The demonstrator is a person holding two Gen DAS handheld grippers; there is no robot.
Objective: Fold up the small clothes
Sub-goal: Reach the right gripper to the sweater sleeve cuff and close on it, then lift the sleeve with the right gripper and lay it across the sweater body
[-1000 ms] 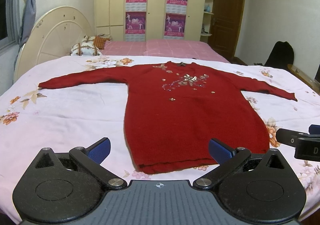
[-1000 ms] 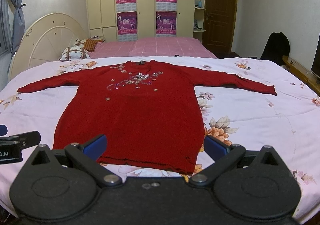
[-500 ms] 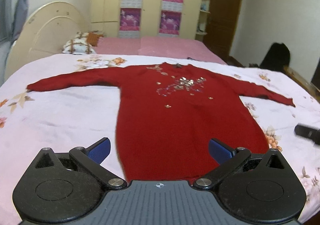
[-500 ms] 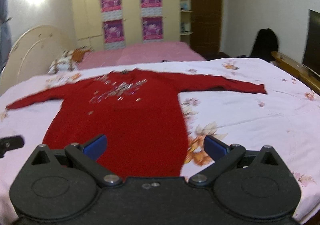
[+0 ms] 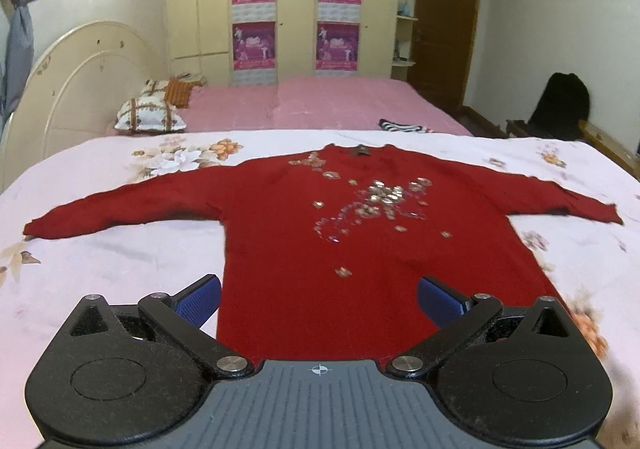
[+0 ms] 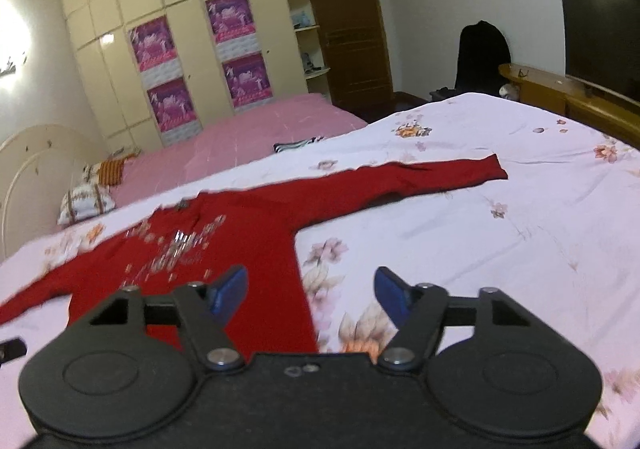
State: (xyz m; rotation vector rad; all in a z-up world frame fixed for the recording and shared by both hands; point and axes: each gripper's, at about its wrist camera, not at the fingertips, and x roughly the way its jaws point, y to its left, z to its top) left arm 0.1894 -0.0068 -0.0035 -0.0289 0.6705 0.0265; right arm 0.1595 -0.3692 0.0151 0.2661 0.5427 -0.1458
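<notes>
A red long-sleeved sweater (image 5: 344,233) with a sequin pattern on the chest lies flat, face up, sleeves spread, on a floral bedsheet (image 5: 100,273). My left gripper (image 5: 319,299) is open and empty, above the sweater's lower body. My right gripper (image 6: 310,293) is open and empty, tilted, above the sweater's right side edge (image 6: 256,249); the right sleeve (image 6: 420,179) stretches away ahead of it. The hem is hidden behind both grippers.
A second bed with a pink cover (image 5: 320,105) and pillows (image 5: 150,115) stands behind. A striped cloth (image 5: 402,126) lies at its near edge. A wardrobe (image 5: 280,5) and a door (image 5: 444,33) are at the back. A TV (image 6: 600,25) on a wooden bench is at the right.
Both grippers have moved forward over the sweater. The right gripper has swung and tilted toward the right sleeve. Its jaws look a little narrower than before. The sweater has not moved.
</notes>
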